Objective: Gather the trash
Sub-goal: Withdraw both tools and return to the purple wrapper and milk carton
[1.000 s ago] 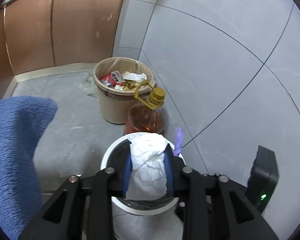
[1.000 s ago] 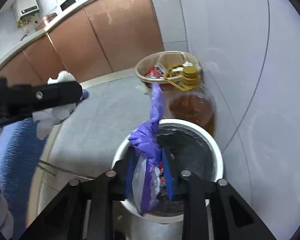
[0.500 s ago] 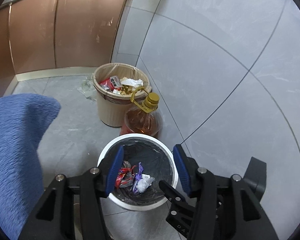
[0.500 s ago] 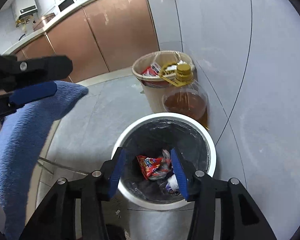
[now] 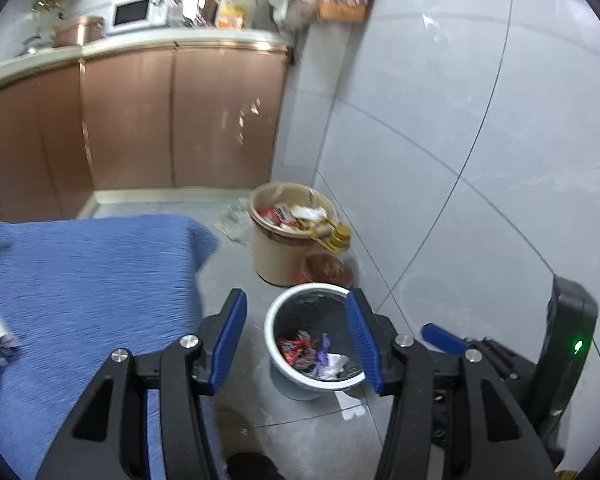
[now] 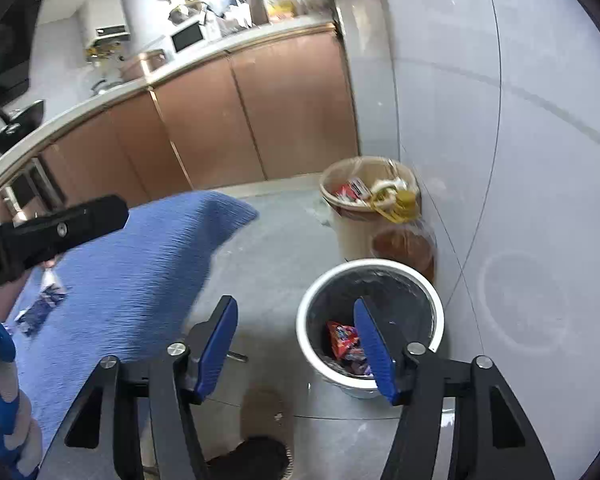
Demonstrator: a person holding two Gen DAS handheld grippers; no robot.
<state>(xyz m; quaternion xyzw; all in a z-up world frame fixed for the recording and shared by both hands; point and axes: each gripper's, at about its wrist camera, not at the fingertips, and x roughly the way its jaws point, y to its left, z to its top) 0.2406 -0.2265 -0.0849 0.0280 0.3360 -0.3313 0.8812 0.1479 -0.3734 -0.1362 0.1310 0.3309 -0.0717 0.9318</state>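
Above the floor by the tiled wall, the left gripper (image 5: 296,344) stands parted and empty, and the right gripper (image 6: 296,350) is widening with nothing between its jaws. The trash (image 5: 314,354) lies inside the white bin (image 5: 274,334), beside an oil bottle (image 6: 404,240)

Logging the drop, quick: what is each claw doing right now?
Left claw: open, holding nothing.
Right claw: opening, nothing between its jaws.

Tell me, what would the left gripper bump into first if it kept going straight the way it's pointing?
Probably the white bin: the left gripper is open and empty, and the bin mouth sits between its fingers. Depth is hard to judge, so it might meet the rim or go in to the wrappers.
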